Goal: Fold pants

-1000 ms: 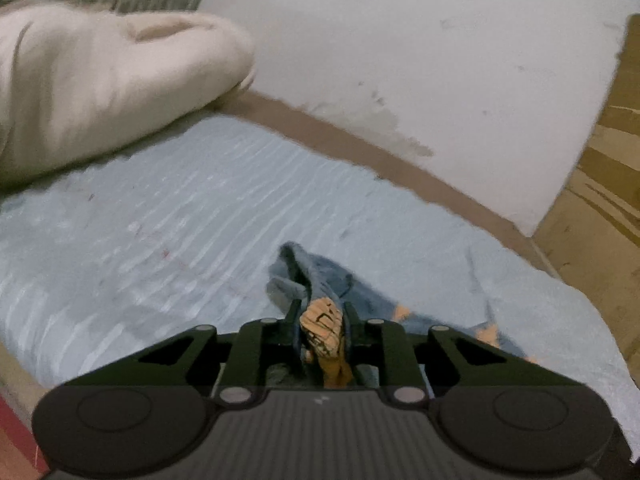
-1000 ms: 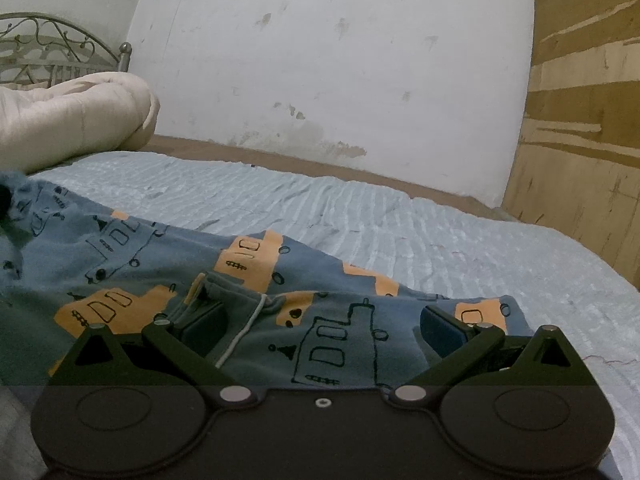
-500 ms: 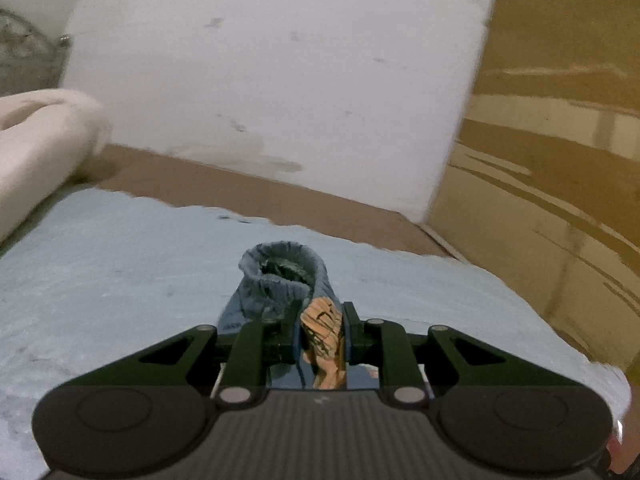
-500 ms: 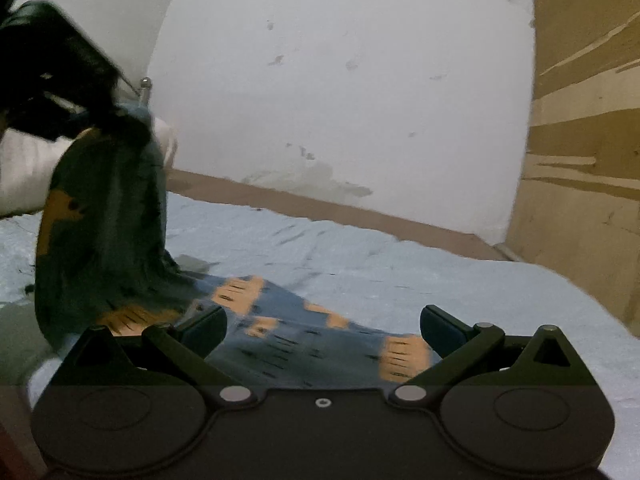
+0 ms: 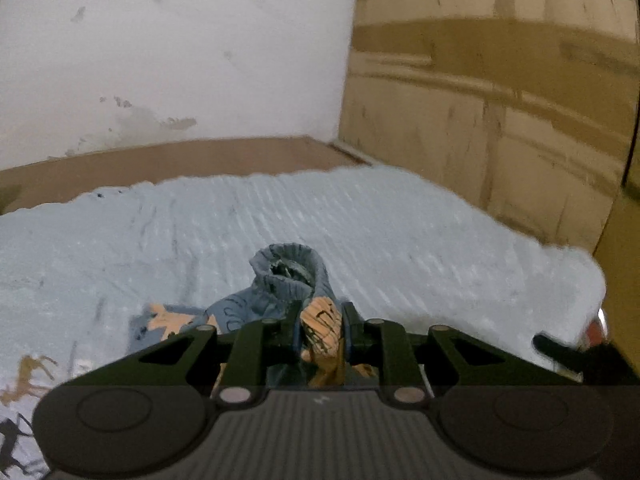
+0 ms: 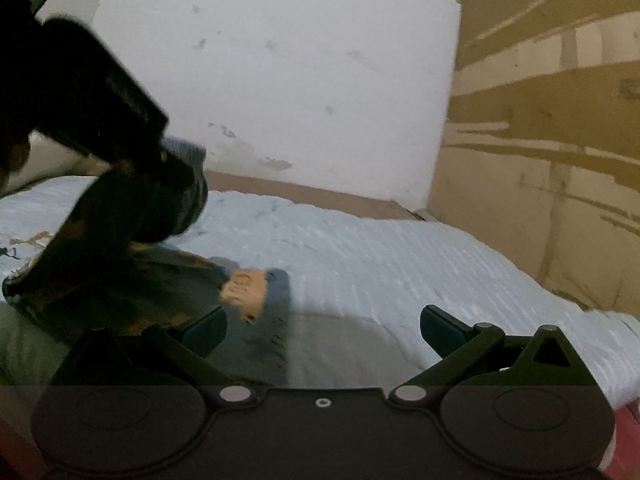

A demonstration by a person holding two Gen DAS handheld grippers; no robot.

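Note:
The pants are blue-grey with orange patches and black line drawings. My left gripper is shut on a bunched leg end, its ribbed cuff sticking up ahead of the fingers. In the right wrist view the left gripper shows as a dark blurred shape at upper left, lifting the pants off the bed, the rest draped below it. My right gripper is open and empty, low over the bed to the right of the pants.
The light blue ribbed bedspread covers the bed. A brown ledge and white wall lie behind, a wooden panel at right. A cream pillow edge shows at far left.
My left gripper has lifted the pants leg and carried it rightward, toward the wooden panel. My right gripper has come off the pants and now sits open beside them.

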